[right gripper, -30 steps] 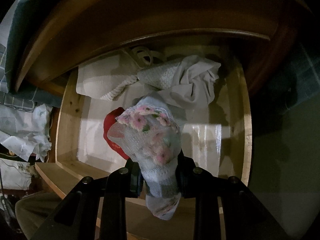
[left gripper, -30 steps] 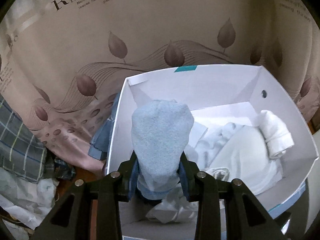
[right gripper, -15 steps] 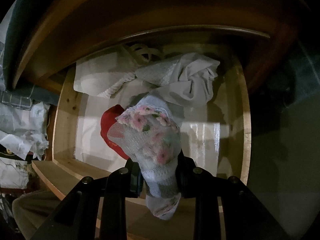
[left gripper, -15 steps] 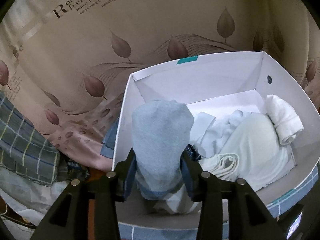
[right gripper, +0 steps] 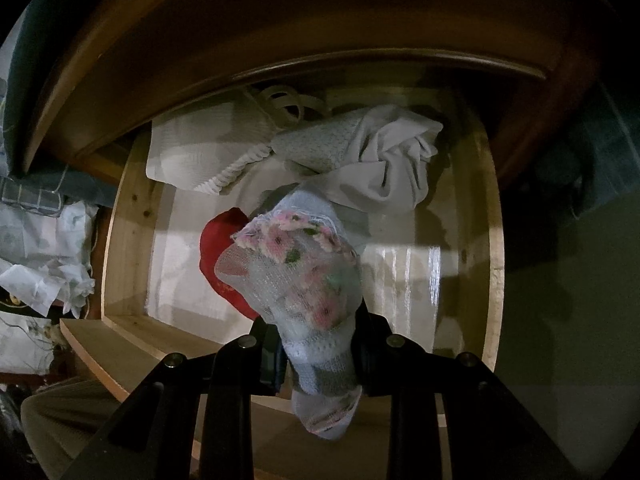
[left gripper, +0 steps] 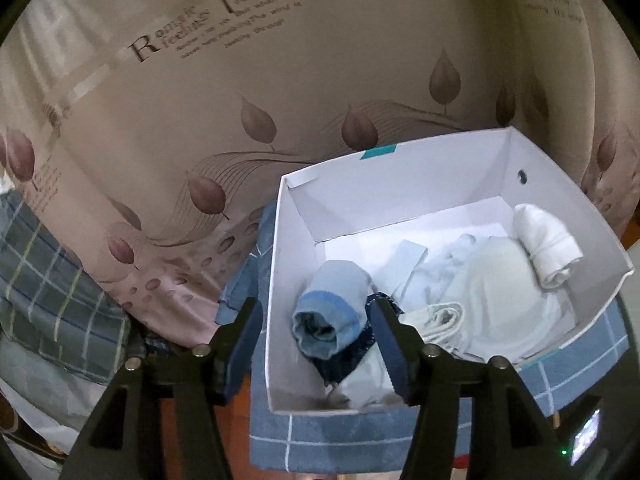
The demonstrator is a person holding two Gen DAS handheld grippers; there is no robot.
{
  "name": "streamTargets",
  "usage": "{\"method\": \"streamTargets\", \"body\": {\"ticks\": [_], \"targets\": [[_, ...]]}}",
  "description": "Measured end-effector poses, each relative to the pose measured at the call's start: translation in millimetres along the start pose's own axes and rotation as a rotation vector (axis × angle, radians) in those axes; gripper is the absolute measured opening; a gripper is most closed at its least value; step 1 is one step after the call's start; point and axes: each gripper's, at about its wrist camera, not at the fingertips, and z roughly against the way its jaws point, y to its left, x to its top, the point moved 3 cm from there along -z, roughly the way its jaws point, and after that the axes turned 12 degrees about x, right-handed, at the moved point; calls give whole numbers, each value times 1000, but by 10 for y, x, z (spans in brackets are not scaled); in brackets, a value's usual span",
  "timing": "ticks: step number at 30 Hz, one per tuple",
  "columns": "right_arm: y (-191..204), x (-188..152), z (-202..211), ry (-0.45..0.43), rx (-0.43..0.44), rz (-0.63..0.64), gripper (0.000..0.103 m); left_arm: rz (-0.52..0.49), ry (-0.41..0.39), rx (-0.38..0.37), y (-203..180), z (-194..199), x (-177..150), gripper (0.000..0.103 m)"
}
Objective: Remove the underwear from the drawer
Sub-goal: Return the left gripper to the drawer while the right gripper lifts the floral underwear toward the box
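In the left wrist view my left gripper (left gripper: 316,332) is open above a white box (left gripper: 400,176). A rolled light-blue underwear (left gripper: 332,312) lies in the box's near left corner, between the spread fingers and free of them. In the right wrist view my right gripper (right gripper: 316,360) is shut on a floral pink-and-white underwear (right gripper: 300,276), held above the open wooden drawer (right gripper: 494,280). A red garment (right gripper: 216,248) and white crumpled garments (right gripper: 384,160) lie in the drawer.
The box holds several white and pale garments, with a rolled white one (left gripper: 544,240) at the right. The box sits on a blue checked cloth (left gripper: 340,440). A beige leaf-print sheet (left gripper: 240,80) lies behind it. Plaid fabric (left gripper: 40,288) lies at the left.
My left gripper opened and let go of the light-blue underwear, which dropped into the box. The right gripper rose slightly above the drawer with the floral underwear.
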Motion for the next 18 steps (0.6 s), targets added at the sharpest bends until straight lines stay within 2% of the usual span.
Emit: {"method": "streamTargets", "body": {"ticks": [4,8,15,18], "targets": [[15,13,-6,-8,-5,10,26,57,-21,-24,139,165,-149,58],[39,26,-4,-15,-12,29,26,121,-34,-20,288,293,-491,58],[98,46,68,-54,-20,63,26,132,3,31,200,231,-1242,58],[140,32,154,-83,2,76,26,142,62,4,69,88,-1563,58]]}}
